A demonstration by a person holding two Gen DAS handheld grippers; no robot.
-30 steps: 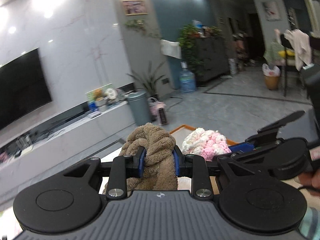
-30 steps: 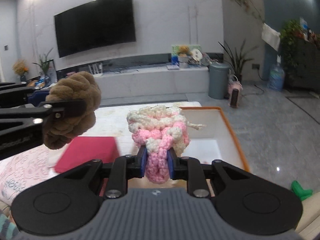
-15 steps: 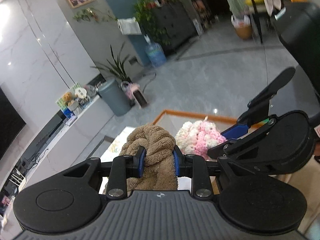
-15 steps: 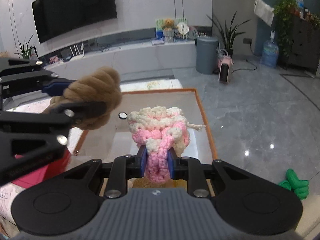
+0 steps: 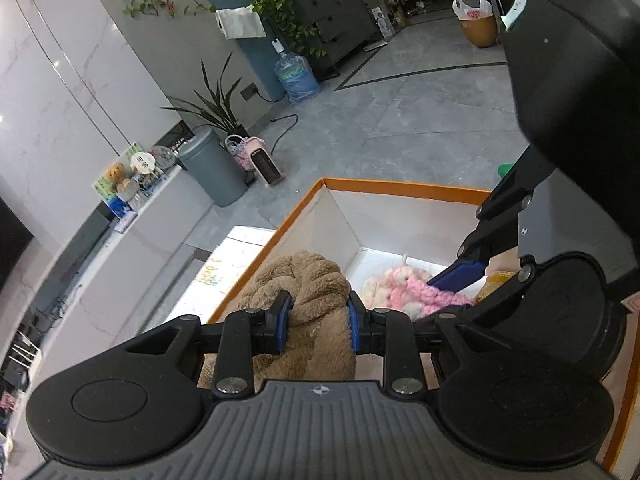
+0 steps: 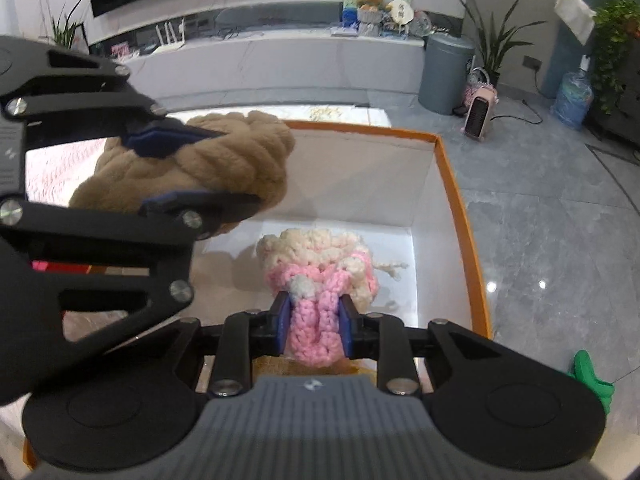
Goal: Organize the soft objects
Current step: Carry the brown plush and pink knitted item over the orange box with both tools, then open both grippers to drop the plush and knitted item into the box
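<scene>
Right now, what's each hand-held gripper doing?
Left hand-held gripper: closed on the brown plush knot, over the orange-rimmed box.
Right hand-held gripper: jaws opening, pink-and-cream yarn bundle between them, inside the box.

Ahead of the right gripper [image 6: 313,326] jaws, the white floor of the orange-rimmed box [image 6: 460,200] lies bare. To their left, the left gripper [image 6: 188,168] and its brown plush knot [image 6: 224,164] block the way above the box.
</scene>
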